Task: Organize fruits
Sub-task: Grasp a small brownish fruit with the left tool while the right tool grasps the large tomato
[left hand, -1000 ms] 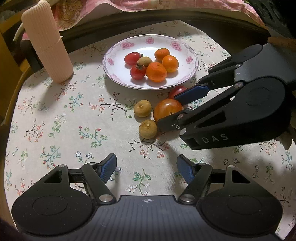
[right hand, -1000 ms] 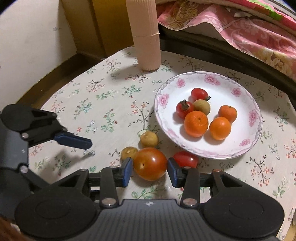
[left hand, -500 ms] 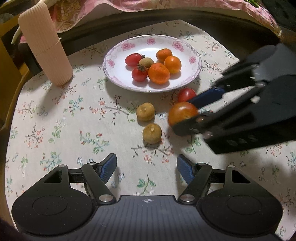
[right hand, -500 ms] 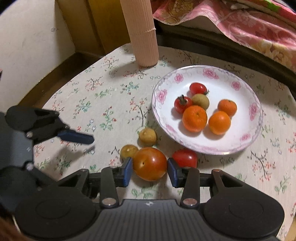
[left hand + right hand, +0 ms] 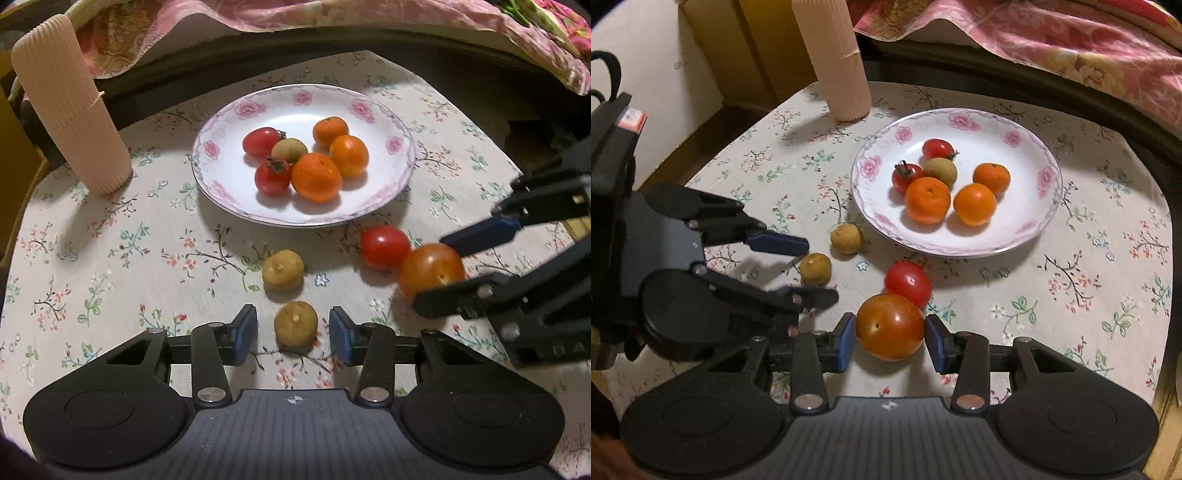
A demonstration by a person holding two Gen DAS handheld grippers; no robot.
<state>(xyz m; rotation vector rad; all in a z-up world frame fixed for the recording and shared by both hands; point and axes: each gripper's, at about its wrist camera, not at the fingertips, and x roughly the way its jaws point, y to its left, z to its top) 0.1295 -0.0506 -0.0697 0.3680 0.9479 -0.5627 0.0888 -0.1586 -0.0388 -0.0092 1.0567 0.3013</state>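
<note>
**Blue-padded tools, one straddling a brown fruit, one carrying a tomato**

Blue pads of the left tool (image 5: 293, 334) stand spread on either side of the near brown fruit (image 5: 296, 324), touching neither flank; the fruit rests on the floral counter (image 5: 110, 236), centred in the gap and directly ahead of the tool. It is round, so no long axis governs the closing. The right tool (image 5: 891, 335) is clamped on the large tomato (image 5: 890, 326), held just beside the small red tomato (image 5: 908, 283). Beyond the left tool lies a second brown fruit (image 5: 283, 268), then the plate (image 5: 221, 166), farther along the same line. Judged from this layout, the left tool is the nearer one to both brown fruits.
</note>
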